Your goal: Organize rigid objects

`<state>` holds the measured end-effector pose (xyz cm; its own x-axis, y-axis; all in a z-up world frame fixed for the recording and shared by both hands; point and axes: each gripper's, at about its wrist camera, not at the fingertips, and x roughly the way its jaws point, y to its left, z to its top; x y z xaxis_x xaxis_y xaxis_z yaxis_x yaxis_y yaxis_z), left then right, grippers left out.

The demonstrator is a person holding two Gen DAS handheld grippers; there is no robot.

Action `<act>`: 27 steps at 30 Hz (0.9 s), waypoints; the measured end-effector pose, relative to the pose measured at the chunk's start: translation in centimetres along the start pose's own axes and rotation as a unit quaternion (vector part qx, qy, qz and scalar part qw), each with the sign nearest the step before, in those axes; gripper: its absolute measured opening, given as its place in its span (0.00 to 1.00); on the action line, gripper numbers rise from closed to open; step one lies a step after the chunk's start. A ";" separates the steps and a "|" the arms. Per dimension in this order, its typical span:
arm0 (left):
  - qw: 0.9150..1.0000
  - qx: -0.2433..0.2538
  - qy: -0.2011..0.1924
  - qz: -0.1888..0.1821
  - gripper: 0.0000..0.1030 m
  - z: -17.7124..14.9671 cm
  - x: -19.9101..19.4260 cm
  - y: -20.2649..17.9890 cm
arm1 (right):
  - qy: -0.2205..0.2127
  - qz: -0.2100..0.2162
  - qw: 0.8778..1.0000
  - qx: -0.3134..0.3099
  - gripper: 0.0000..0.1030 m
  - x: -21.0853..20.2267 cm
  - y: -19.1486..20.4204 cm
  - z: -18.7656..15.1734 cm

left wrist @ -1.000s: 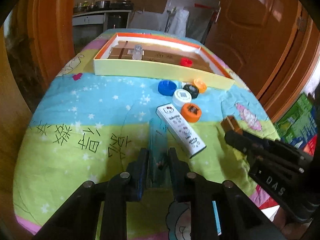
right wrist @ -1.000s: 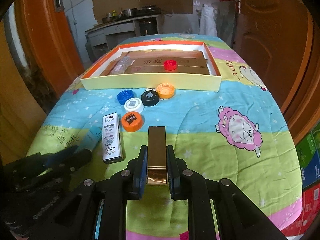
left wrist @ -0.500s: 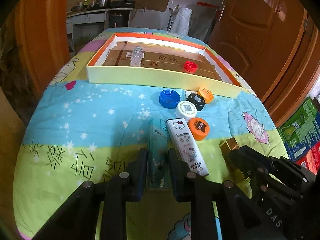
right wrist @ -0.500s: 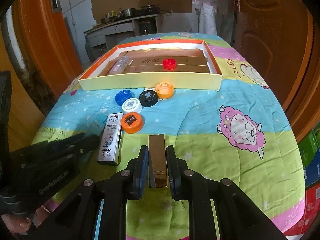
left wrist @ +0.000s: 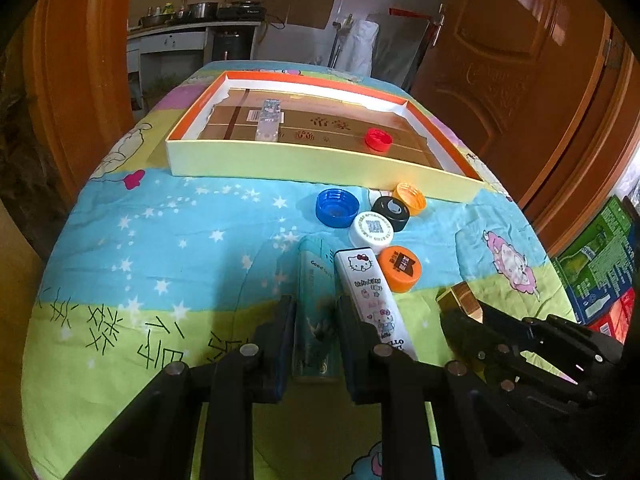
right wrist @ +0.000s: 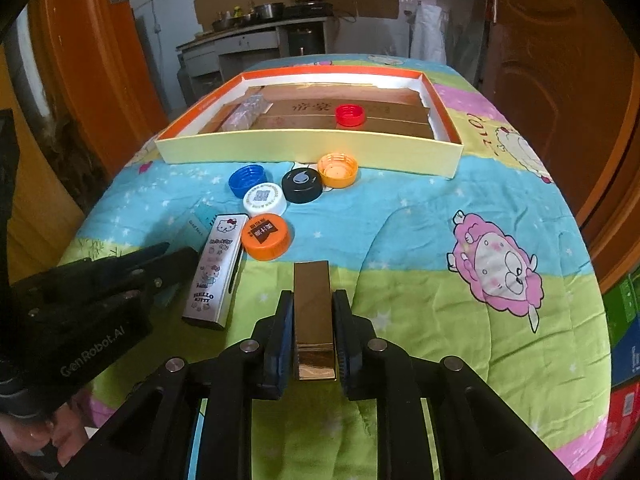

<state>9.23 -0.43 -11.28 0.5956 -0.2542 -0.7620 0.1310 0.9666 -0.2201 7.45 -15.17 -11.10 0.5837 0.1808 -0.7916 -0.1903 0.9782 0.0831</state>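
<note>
Sorting is barely begun: only a clear case (left wrist: 269,123) and red cap (left wrist: 378,139) lie in the tray (left wrist: 320,159); left tongs (left wrist: 316,322) clamp a teal box (left wrist: 314,288), right tongs (right wrist: 313,320) a gold bar (right wrist: 313,312), five caps and a white case (right wrist: 216,272) wait on the bed

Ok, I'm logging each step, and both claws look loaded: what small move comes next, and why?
Probably carry the gold box in the right claw forward over the caps to the tray. It is already clamped, the teal box likewise, and the tray holds only a clear box and red cap.
</note>
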 end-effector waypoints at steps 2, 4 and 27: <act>1.000 -0.007 -0.003 -0.008 0.20 0.0 0.0 0.3 | 0.000 0.004 1.000 0.005 0.18 0.0 -0.2 0.1; 1.000 -0.009 -0.005 -0.009 0.20 0.0 -0.1 0.4 | 0.001 0.014 1.000 0.014 0.18 -0.1 -0.4 0.1; 0.998 0.004 -0.060 -0.004 0.20 3.7 -2.6 -0.9 | -0.044 0.023 0.998 0.028 0.18 -1.9 -1.3 3.7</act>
<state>10.49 -0.46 -6.82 0.6851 -0.2576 -0.6814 0.1421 0.9647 -0.2219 9.53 -16.42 -7.47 0.6425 0.2324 -0.7302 -0.1756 0.9722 0.1549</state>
